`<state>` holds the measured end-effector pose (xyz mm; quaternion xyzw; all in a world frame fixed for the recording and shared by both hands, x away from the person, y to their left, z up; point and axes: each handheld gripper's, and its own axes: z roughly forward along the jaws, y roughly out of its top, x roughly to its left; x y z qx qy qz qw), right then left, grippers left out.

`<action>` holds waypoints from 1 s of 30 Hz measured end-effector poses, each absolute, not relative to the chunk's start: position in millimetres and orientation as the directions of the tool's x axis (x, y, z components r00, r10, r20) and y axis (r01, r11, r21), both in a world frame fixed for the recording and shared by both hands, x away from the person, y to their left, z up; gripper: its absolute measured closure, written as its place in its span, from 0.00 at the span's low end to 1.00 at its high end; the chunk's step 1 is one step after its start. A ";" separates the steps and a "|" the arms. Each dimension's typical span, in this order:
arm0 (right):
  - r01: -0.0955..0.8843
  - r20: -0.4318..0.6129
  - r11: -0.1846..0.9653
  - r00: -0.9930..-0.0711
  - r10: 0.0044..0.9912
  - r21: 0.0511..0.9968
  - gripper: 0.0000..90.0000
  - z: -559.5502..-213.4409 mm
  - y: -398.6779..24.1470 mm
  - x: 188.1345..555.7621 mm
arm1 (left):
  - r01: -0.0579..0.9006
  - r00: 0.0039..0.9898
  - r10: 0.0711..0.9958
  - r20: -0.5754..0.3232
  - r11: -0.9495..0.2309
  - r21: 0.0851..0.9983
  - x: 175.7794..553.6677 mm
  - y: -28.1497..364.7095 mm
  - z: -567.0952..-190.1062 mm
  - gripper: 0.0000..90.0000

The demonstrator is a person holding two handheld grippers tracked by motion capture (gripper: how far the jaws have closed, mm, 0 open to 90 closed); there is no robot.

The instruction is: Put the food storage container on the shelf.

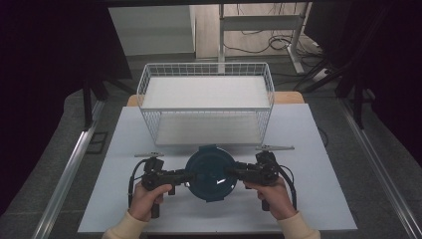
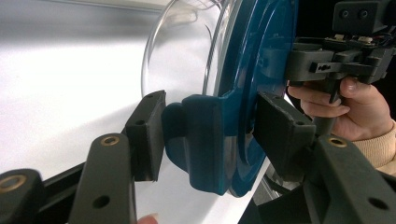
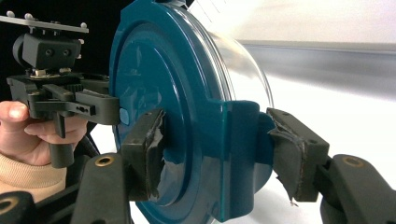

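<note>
at the bottom of the high view, two sleeved forearms are seen entering the frame, with the left gripper (image 1: 188, 175) and the right gripper (image 1: 234, 174) brought in level from either side of a round container with a dark blue lid (image 1: 211, 172) at lower centre. in the left gripper view, the jaws are closed on a blue side clasp (image 2: 201, 140) of the lid, one pad on each face; in the right gripper view, the opposite clasp (image 3: 243, 154) is clamped in the same way, with worn, peeling tape seen on the pads. the clear bowl (image 2: 182, 51) under the lid is judged to be carried just above the white table (image 1: 298, 199). farther back, at upper centre, a white wire basket (image 1: 206, 102) stands open on the table.

a slip is judged the main risk: the weight hangs on two small clasps, so uneven lifting could tilt the container, pop a clasp open, or let a frayed pad slide off.
</note>
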<state>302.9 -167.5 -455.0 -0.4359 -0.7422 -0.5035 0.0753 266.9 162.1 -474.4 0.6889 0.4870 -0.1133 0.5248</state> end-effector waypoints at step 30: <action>0.606 0.454 0.127 -0.703 0.548 0.786 0.46 -403.9 -149.1 312.9 | 0.708 0.562 0.576 -0.594 0.037 0.706 279.1 179.8 -422.9 0.48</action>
